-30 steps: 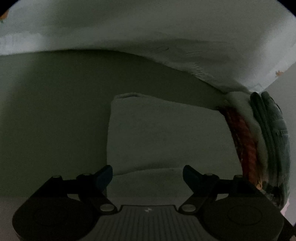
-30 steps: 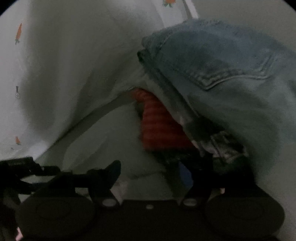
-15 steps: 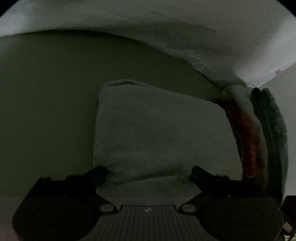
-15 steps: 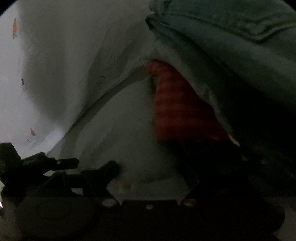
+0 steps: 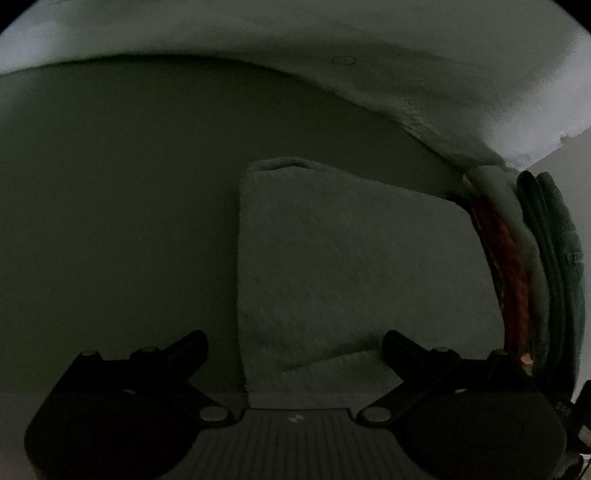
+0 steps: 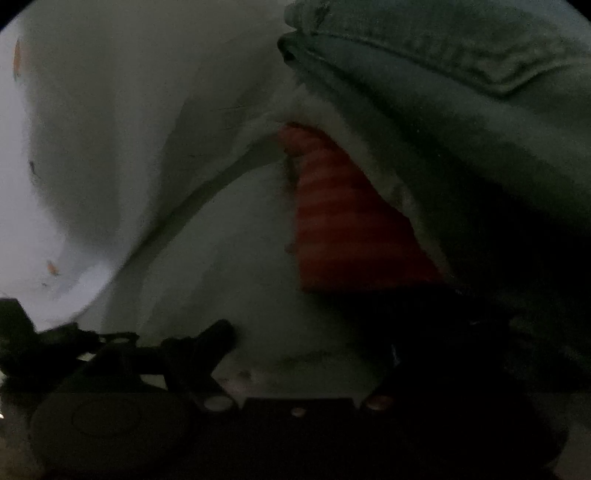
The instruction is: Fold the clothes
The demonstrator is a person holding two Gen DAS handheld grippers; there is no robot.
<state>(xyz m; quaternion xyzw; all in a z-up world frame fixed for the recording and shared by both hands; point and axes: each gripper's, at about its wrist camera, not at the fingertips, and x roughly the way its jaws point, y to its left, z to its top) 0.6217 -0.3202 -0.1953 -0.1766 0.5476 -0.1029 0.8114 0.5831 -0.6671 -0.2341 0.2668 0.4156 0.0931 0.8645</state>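
Observation:
A folded pale towel point(image 5: 351, 266) lies flat, and my left gripper point(image 5: 293, 345) is open with its near edge between the fingers. To its right stands a stack of folded clothes: a red striped piece point(image 5: 506, 266), a white fleecy piece point(image 5: 517, 214) and blue jeans point(image 5: 557, 240). In the right wrist view the towel point(image 6: 236, 288), the red striped piece point(image 6: 343, 225) and the jeans point(image 6: 461, 122) fill the frame. My right gripper point(image 6: 306, 343) is open close against the stack; its right finger is lost in shadow under the jeans.
A white printed cloth point(image 5: 332, 33) hangs over the scene and darkens it; it also shows in the right wrist view point(image 6: 110, 147). A plain grey-green surface point(image 5: 110, 203) lies left of the towel. The left gripper's body point(image 6: 22, 332) shows at the left edge of the right wrist view.
Both grippers have pushed in closer to the towel and the stack. The white cloth has come down further overhead and the view has darkened. The left gripper shifted slightly left.

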